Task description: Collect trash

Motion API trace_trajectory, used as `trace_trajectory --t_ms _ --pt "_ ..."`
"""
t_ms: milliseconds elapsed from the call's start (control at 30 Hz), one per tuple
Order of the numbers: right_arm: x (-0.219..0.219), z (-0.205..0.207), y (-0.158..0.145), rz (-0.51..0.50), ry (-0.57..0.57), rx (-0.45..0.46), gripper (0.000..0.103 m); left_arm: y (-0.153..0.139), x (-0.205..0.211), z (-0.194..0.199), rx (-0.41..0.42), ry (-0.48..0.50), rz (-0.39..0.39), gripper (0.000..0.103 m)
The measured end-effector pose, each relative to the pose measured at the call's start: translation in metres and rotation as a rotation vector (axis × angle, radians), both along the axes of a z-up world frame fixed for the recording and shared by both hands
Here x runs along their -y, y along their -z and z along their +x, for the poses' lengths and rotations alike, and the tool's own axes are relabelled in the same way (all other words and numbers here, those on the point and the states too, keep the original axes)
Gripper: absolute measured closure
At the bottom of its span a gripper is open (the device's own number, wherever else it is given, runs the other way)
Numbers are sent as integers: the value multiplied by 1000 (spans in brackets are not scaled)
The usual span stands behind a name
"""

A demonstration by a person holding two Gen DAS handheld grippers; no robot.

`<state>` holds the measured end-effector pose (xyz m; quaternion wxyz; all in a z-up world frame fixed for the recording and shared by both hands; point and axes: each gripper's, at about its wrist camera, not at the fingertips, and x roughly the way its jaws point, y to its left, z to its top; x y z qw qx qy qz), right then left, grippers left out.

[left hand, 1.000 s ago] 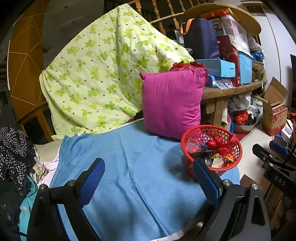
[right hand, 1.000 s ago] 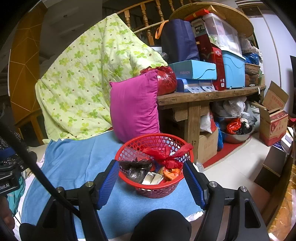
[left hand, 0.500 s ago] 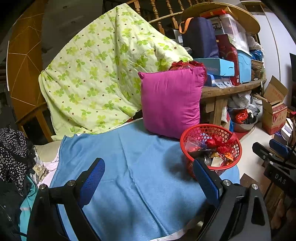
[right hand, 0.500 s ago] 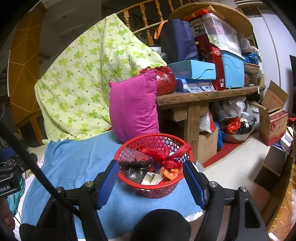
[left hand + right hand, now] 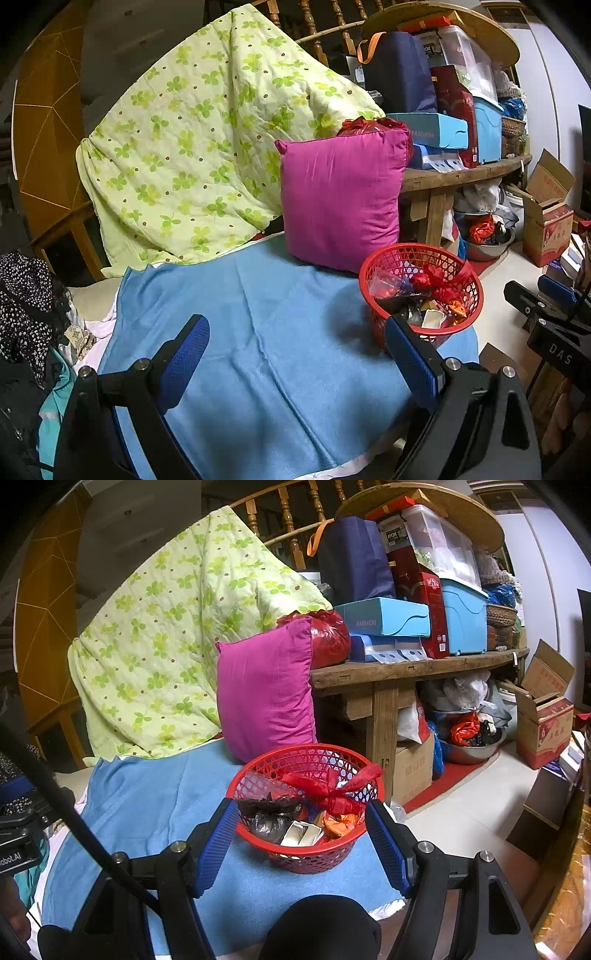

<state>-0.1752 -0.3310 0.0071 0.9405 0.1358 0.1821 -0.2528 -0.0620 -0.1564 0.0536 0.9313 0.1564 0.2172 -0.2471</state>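
While both grippers spread, empty | red basket (image 5: 306,834) at blue cloth (image 5: 258,350) edge | cloth bare leftward

The basket (image 5: 306,808) sits on the blanket (image 5: 147,805) just ahead of the right fingers (image 5: 218,845), between them, with wrappers (image 5: 301,834) inside. A pillow (image 5: 264,694) stands behind it. The left fingers (image 5: 184,362) hang over bare blanket, the basket by their right one.

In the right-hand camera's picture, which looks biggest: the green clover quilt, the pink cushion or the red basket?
1. Green clover quilt, largest by far.
2. Pink cushion.
3. Red basket, smallest. It sits nearest the camera, so its true size is likely smaller still beside the cushion.
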Motion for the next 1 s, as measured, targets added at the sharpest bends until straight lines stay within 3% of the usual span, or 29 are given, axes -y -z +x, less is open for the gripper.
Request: trace_trajectory --t_ms 1000 --pt "3 -1 2 10 8 -2 29 4 0 0 -10 11 6 7"
